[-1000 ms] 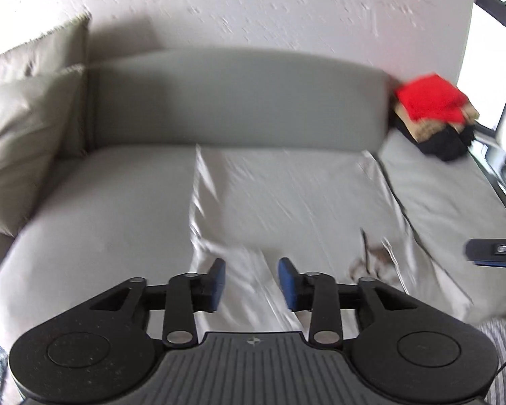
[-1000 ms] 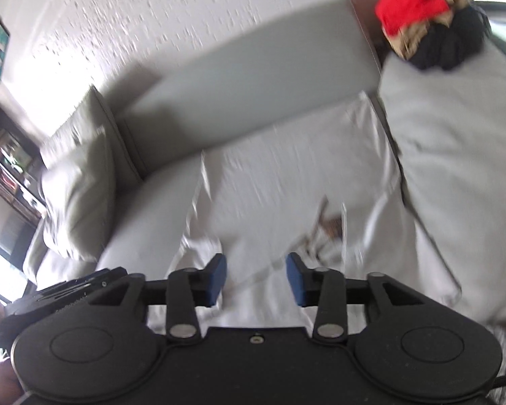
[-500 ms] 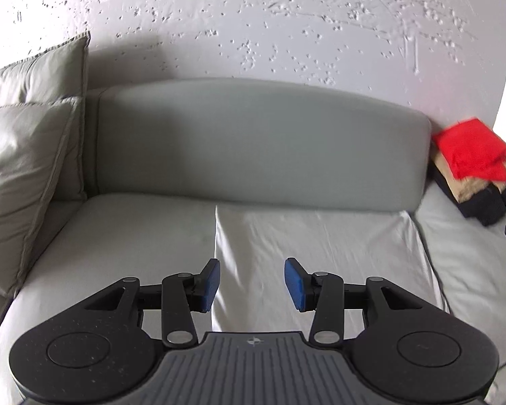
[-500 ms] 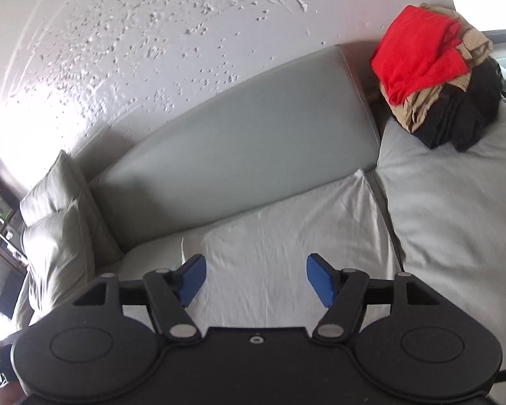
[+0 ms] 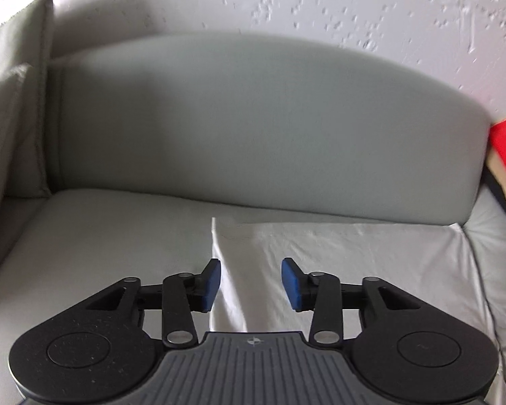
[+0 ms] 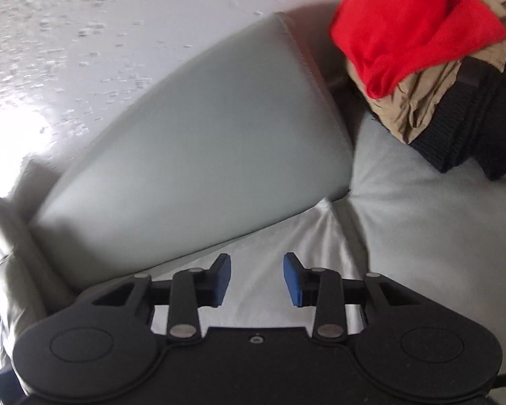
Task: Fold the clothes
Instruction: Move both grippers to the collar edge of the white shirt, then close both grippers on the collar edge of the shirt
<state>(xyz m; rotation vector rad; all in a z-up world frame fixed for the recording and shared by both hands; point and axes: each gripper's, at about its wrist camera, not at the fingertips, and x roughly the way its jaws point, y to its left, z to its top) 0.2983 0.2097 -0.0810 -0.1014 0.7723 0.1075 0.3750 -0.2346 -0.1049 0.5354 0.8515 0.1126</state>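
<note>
My left gripper (image 5: 250, 281) over pale garment (image 5: 347, 260) spread flat on grey sofa seat (image 5: 94, 236), near left edge of cloth. Jaws apart, just been closing, nothing between pads. My right gripper (image 6: 257, 278) over garment's far right part, jaws apart, just closing, empty. Folded stack, red item (image 6: 411, 20) on top, far right.

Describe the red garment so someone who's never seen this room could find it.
Start at the grey sofa and follow its backrest to the end. A clothes pile sits there; the red garment lies on top, above tan and black pieces.
</note>
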